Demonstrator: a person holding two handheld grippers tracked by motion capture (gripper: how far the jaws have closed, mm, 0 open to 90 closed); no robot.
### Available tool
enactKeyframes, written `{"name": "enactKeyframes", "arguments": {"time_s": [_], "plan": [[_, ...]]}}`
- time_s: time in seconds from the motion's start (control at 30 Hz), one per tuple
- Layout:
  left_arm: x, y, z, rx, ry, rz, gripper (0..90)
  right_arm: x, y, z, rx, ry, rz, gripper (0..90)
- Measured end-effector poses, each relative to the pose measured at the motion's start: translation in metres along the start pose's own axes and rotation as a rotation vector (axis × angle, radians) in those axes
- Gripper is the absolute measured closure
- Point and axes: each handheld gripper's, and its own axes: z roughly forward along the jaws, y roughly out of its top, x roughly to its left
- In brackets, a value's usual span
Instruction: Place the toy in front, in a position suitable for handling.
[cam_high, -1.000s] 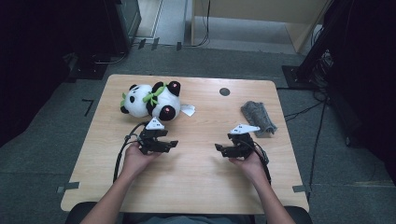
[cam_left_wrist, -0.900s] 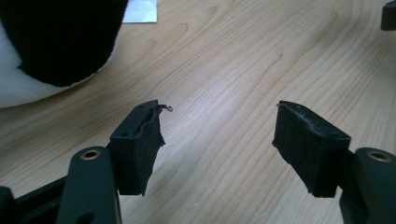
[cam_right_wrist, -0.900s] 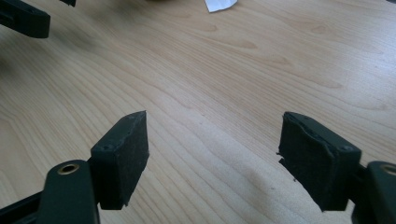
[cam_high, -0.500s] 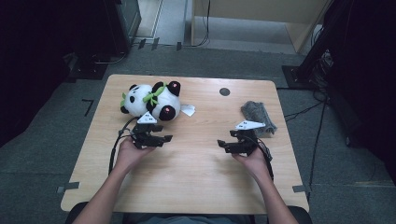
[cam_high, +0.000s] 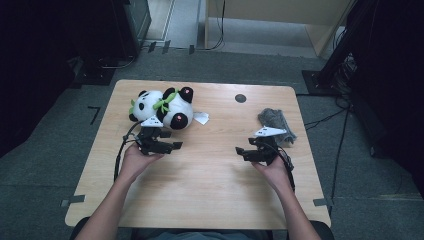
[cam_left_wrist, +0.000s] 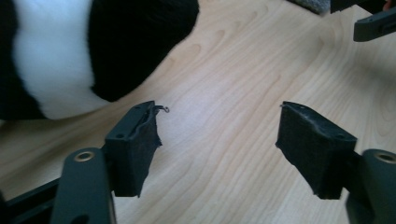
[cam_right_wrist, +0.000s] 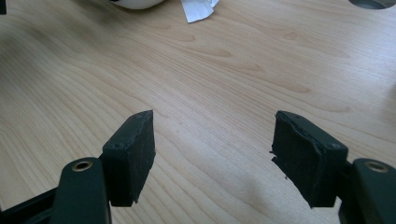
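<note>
Two grippers are over the wooden table (cam_high: 210, 185), each one in a hand of the person. The left gripper (cam_high: 172, 146) is just beside the plush panda (cam_high: 162, 107), which lies at the far left part of the table; its jaws have just been opening and nothing is between them. The right gripper (cam_high: 241, 152) is near the grey cloth (cam_high: 275, 120) at the right side. Its jaws have just been closing, but they stand apart and hold nothing. A white tag (cam_high: 201, 118) lies next to the panda.
</note>
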Motion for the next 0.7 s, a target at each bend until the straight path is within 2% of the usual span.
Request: {"name": "enactKeyframes", "arguments": {"time_s": [0.07, 0.13, 0.23, 0.33, 0.43, 0.53, 0.6, 0.7], "plan": [[0.002, 0.003, -0.003, 0.012, 0.008, 0.003, 34.6, -0.002, 0.0, 0.0, -0.005, -0.01, 0.003, 30.2], [0.003, 0.005, -0.004, 0.02, 0.009, 0.002, 34.8, -0.003, 0.001, 0.0, -0.01, -0.007, 0.01, 30.1], [0.008, 0.012, -0.009, -0.005, 0.004, -0.008, 39.2, -0.005, 0.001, -0.001, -0.014, 0.0, 0.022, 29.2], [0.013, 0.017, -0.011, 0.001, 0.001, -0.013, 40.9, -0.005, 0.001, 0.0, -0.006, 0.002, 0.021, 30.4], [0.016, 0.022, -0.014, 0.001, 0.024, 0.008, 40.9, -0.006, 0.0, 0.002, 0.002, 0.013, 0.014, 33.3], [0.019, 0.025, -0.016, 0.001, 0.028, 0.002, 40.6, -0.007, -0.001, 0.003, 0.012, 0.001, 0.008, 37.4], [0.026, 0.029, -0.021, -0.012, 0.049, -0.006, 40.6, -0.009, -0.001, 0.003, 0.011, 0.0, 0.026, 39.6], [0.032, 0.034, -0.027, -0.014, 0.064, -0.008, 41.8, -0.01, 0.0, 0.003, 0.004, -0.01, 0.011, 42.4]]}}
